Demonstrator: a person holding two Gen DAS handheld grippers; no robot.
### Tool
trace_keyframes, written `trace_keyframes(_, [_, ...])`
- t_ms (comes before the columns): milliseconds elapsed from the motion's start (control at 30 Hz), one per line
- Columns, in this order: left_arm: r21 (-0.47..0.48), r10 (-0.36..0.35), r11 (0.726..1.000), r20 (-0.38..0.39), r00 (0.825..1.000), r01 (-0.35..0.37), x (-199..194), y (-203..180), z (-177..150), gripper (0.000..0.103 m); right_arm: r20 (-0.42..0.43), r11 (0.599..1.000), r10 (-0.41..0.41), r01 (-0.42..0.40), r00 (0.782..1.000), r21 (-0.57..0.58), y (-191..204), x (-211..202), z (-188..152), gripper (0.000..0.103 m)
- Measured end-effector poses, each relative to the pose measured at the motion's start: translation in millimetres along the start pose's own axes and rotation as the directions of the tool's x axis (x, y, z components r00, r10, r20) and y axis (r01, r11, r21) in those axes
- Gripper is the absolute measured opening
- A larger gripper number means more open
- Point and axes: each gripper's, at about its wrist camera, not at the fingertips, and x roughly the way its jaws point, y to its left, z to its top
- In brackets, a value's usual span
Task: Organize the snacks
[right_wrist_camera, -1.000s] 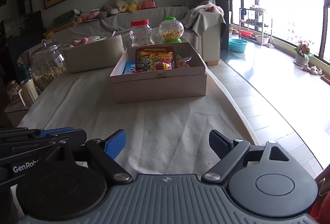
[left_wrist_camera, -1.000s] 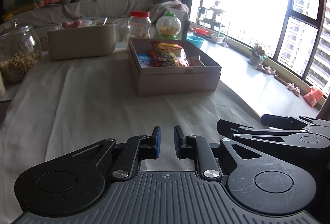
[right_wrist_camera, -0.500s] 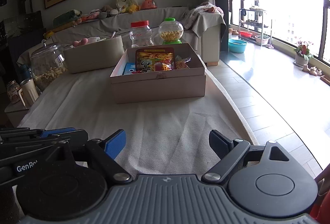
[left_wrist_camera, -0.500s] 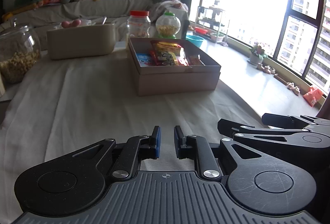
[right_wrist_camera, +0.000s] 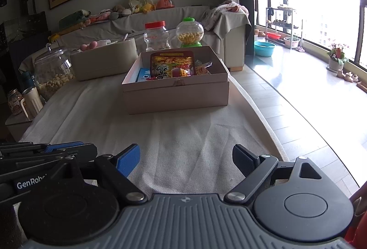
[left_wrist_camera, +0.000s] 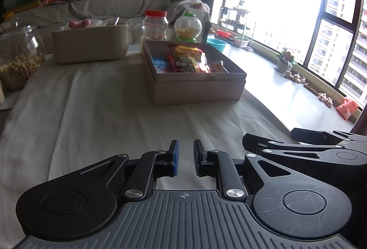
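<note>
A beige cardboard box (left_wrist_camera: pixel 197 88) (right_wrist_camera: pixel 176 97) stands on the cloth-covered table. It holds several snack packets, among them a red and yellow noodle packet (left_wrist_camera: pixel 187 60) (right_wrist_camera: pixel 172 65) and a blue packet (left_wrist_camera: pixel 160 64) (right_wrist_camera: pixel 143 73). My left gripper (left_wrist_camera: pixel 185 157) is low over the cloth at the near edge, jaws nearly closed with a narrow gap, holding nothing. My right gripper (right_wrist_camera: pixel 185 159) is open wide and empty, also well short of the box. Each gripper shows at the edge of the other's view.
A beige tub (right_wrist_camera: pixel 105 60) stands behind and left of the box. A red-lidded jar (right_wrist_camera: pixel 157 36) and a green-topped candy dispenser (right_wrist_camera: pixel 190 33) stand behind the box. A glass jar of nuts (right_wrist_camera: pixel 54 72) and a cup (right_wrist_camera: pixel 32 101) are at the left. The table's right edge drops to the floor.
Both grippers have barely moved; the view shifted very slightly. Jaw openings are unchanged.
</note>
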Motion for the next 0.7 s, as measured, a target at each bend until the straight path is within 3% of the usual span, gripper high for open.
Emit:
trace_keyframes(500, [-0.021,-0.002,1.000,-0.007,1.000,0.002,3,4,-1,0.018,-0.008,1.000,-0.003,0.004,1.000,0.007,-1,2,0,0.088])
trace_keyframes(600, [-0.064,0.012,0.998,-0.029,1.000,-0.014,7,11,-2,0.018,-0.021,1.000,-0.011,0.011,1.000,0.015,-1,7,1,0.088])
trace_keyframes(700, [-0.169,-0.011,0.986,-0.076,0.997,-0.002,14,32,-3,0.018,-0.044,1.000,-0.016,0.016,0.999,0.005,1,16,2,0.088])
